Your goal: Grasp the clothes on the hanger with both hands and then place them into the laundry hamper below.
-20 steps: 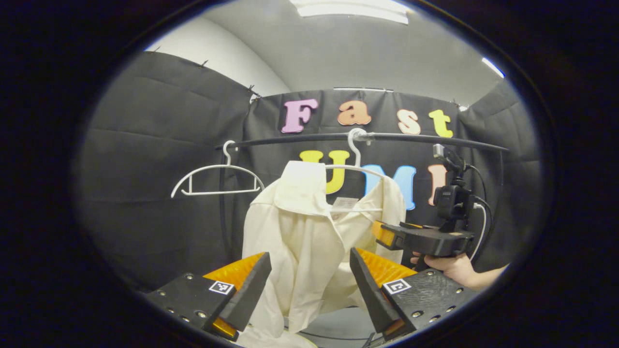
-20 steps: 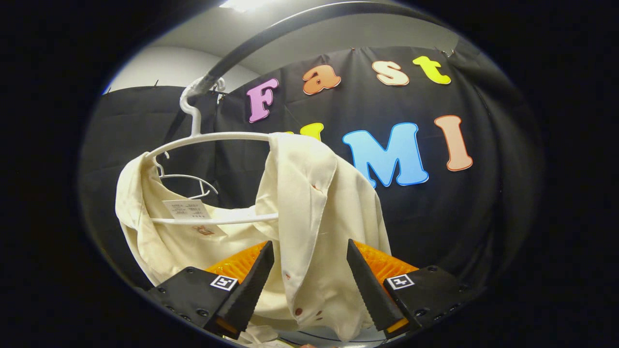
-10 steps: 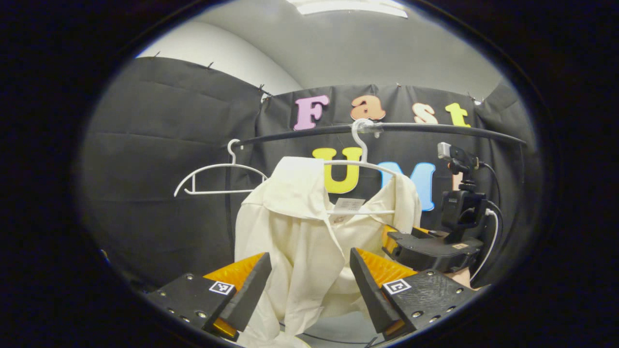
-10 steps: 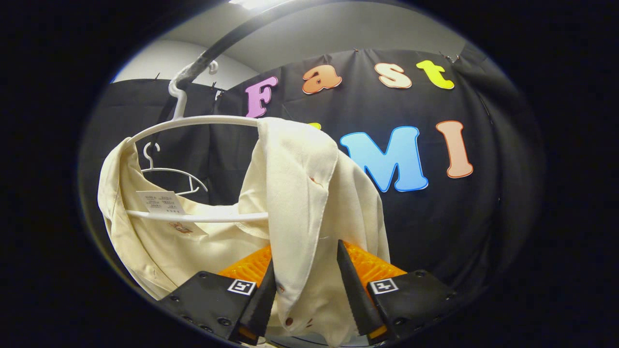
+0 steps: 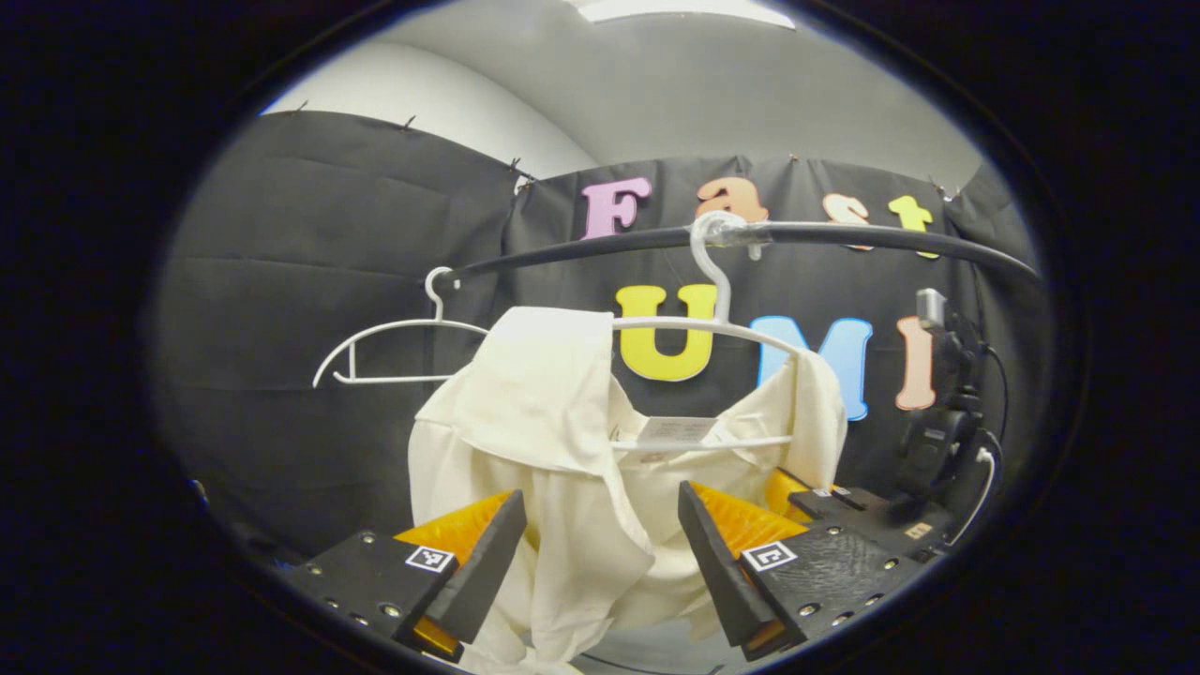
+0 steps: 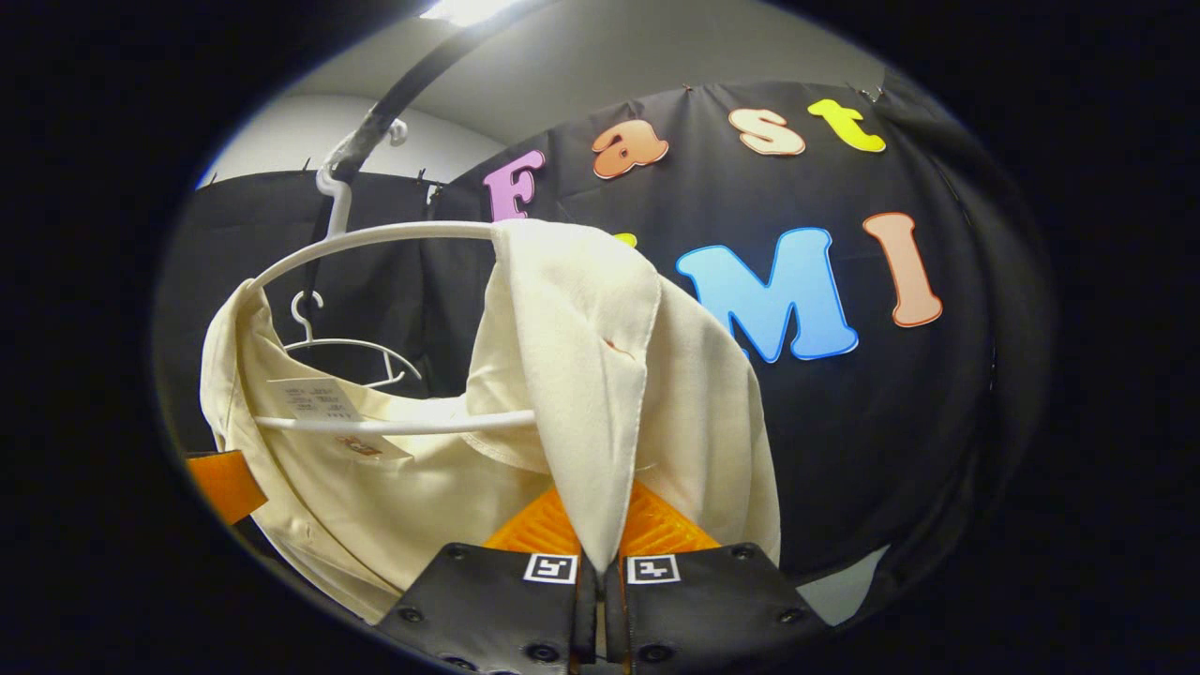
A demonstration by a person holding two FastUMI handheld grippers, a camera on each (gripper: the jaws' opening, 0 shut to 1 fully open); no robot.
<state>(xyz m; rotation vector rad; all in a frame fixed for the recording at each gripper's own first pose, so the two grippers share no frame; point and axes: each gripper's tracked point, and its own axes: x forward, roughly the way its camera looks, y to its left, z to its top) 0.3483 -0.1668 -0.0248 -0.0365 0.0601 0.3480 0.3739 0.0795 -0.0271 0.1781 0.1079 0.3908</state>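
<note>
Right tool [image 6: 600, 574] clamped on the cream shirt [image 6: 600, 394] front to drag it off the white hanger [image 6: 375, 234]; left tool [image 5: 600, 553] wide, straddling cloth, ungripped.

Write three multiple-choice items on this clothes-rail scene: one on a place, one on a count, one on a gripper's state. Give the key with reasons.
1. Where does the cream shirt hang?
A. on a white hanger on the rail
B. on the floor
C. over a chair

2. How many white hangers are on the rail?
A. one
B. two
C. four

3. The right gripper is:
A. wide open
B. shut on the shirt
C. shut on the rail

Key: 1 A, its hanger hooks the rail. 2 B, a bare hanger hangs beside it. 3 B, the fingers meet on the front edge.
</note>
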